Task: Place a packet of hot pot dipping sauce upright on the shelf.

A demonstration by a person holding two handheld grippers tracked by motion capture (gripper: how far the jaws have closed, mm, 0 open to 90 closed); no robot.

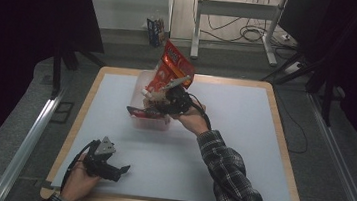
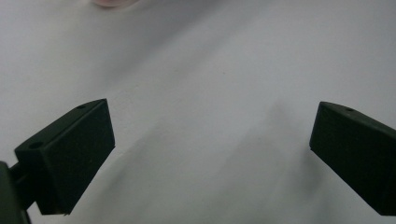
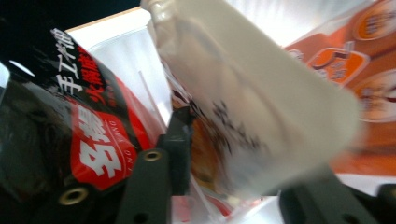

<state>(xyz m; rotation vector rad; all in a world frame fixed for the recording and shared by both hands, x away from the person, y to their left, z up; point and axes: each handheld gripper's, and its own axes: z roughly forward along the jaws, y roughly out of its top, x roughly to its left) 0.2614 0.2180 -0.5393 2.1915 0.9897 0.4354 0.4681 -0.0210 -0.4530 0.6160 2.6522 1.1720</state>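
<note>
Pale translucent plastic pouch [image 3: 261,116] is being straddled by the right tool [image 1: 169,95], jaws parted, over the clear plastic bin [image 1: 150,122] mid-worktop. Left tool [image 1: 118,170] is being rested spread wide on the grey worktop [image 1: 241,152].

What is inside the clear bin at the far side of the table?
An orange-red snack bag stands up out of the clear bin, a black-and-red packet lies at its near rim, and the right gripper reaches in. Anything beneath is covered.

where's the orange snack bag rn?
High view: orange snack bag stands tilted at the far end of the clear bin, table's far middle, just beyond the right gripper.
</note>
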